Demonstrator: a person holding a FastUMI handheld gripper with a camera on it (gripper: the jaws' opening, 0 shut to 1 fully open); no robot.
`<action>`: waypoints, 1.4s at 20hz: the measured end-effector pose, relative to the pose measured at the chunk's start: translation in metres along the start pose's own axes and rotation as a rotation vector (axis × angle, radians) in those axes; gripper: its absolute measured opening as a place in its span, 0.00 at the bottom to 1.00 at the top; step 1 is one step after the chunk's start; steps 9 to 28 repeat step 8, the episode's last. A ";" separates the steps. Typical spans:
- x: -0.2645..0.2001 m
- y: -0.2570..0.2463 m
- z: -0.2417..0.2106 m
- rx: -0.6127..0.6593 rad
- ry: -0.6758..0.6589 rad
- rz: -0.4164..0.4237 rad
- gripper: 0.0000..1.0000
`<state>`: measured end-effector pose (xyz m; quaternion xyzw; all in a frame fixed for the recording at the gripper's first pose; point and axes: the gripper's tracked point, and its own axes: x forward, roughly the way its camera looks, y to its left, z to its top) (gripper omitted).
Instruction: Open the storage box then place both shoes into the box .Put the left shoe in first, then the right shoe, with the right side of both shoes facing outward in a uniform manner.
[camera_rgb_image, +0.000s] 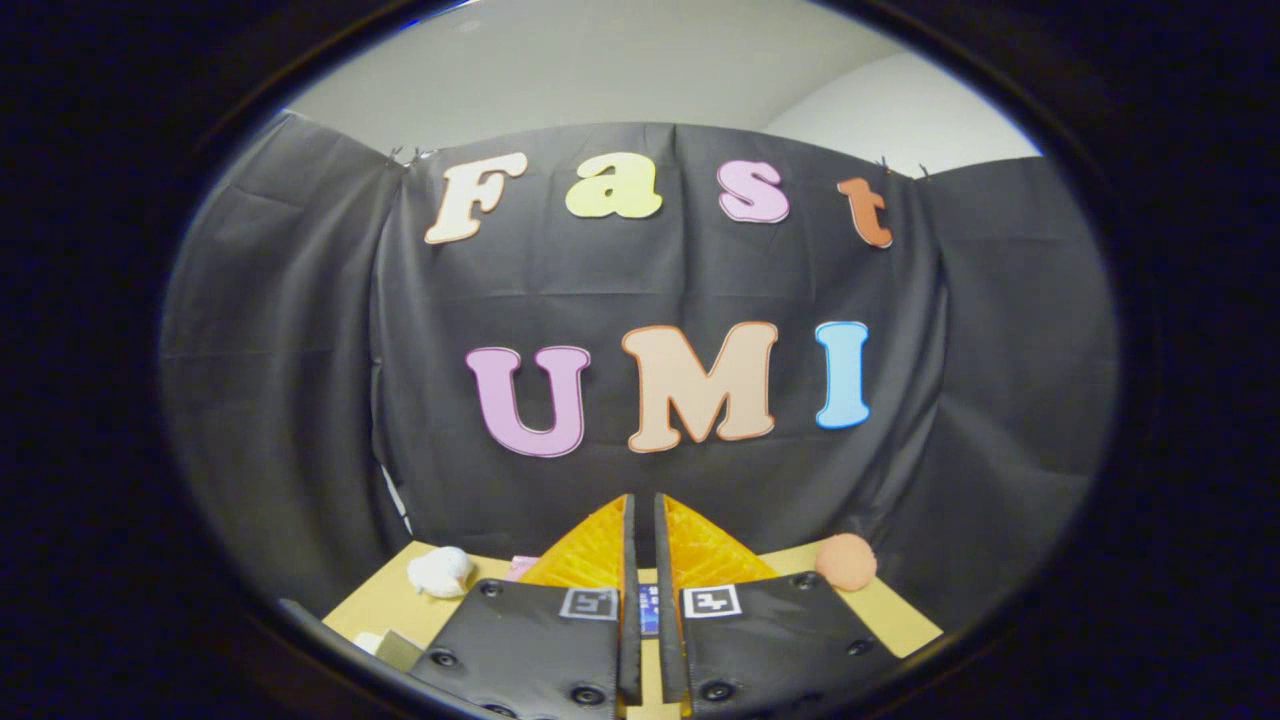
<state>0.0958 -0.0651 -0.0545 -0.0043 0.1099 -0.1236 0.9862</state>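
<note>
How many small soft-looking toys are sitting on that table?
2. A white toy sits left of the nearly closed, empty tongs; an orange ball sits right of them. The tongs block part of the table, so more may hide.

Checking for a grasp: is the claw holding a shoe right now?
No. The claw is nearly closed on nothing, raised above the tan table.

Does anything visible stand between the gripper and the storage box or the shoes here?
That cannot be judged: the gripper is raised, its fingers nearly together and pointing at the black cloth wall. On the table lie a white fluffy thing and an orange ball. Nothing sits between the fingers.
</note>
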 end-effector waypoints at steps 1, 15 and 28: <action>-0.001 -0.005 0.003 -0.009 -0.002 0.003 0.10; 0.003 -0.041 0.019 -0.058 -0.042 0.008 0.10; 0.003 -0.041 0.019 -0.058 -0.042 0.008 0.10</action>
